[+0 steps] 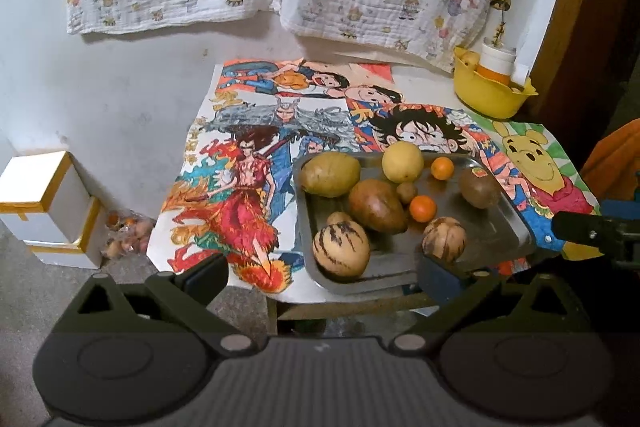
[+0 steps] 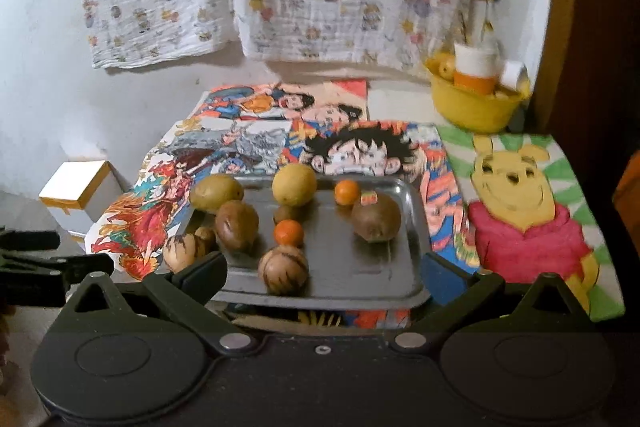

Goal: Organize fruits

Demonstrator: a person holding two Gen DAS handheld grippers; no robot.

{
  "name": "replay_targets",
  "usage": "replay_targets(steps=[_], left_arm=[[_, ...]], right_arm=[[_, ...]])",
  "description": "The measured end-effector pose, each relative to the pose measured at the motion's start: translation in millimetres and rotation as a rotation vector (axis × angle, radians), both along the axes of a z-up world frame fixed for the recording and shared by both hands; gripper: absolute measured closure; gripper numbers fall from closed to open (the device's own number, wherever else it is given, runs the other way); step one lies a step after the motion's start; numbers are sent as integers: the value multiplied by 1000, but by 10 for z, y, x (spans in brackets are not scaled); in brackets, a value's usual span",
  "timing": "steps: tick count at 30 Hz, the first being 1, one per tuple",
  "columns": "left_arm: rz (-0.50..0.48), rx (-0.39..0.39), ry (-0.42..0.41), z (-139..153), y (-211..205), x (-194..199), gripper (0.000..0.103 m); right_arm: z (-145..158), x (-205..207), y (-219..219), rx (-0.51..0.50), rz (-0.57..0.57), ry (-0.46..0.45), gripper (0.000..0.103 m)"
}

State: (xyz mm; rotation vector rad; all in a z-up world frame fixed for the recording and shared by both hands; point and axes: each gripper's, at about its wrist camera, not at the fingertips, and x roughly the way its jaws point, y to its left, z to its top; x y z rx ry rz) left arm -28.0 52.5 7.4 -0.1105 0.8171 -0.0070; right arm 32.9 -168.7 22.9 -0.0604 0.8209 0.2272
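Note:
A steel tray (image 1: 500,227) (image 2: 360,267) sits on a table covered with cartoon drawings. On it lie a yellow-green mango (image 1: 330,174), a round yellow fruit (image 1: 402,161) (image 2: 294,184), two small oranges (image 1: 423,209) (image 2: 288,231), a stickered kiwi (image 1: 479,188) (image 2: 376,217), a brown mango (image 1: 376,206) (image 2: 236,225) and two striped melons (image 1: 341,253) (image 2: 283,270). My left gripper (image 1: 322,277) hovers open at the tray's near left corner. My right gripper (image 2: 324,277) hovers open over the tray's front edge. Neither holds anything.
A yellow bowl (image 1: 490,93) (image 2: 474,107) with a white and orange cup stands at the back right of the table. White boxes (image 1: 44,203) and a bag of fruit (image 1: 126,231) are on the floor to the left. Printed cloth hangs on the wall.

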Motion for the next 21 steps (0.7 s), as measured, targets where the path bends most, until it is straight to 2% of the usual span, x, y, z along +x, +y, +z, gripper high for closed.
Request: replay_targets(steps=[4, 10, 17, 21], left_arm=[[8, -7, 19, -50, -9, -39, 1], [-11, 7, 18, -131, -101, -98, 1], [-13, 15, 11, -171, -171, -111, 1], [-5, 16, 16, -169, -169, -108, 1]], right_arm=[[-65, -57, -23, 24, -58, 26, 0], [-86, -175, -76, 9, -4, 18, 0], [-117, -167, -147, 24, -2, 13, 0], [-189, -149, -152, 36, 6, 44, 0]])
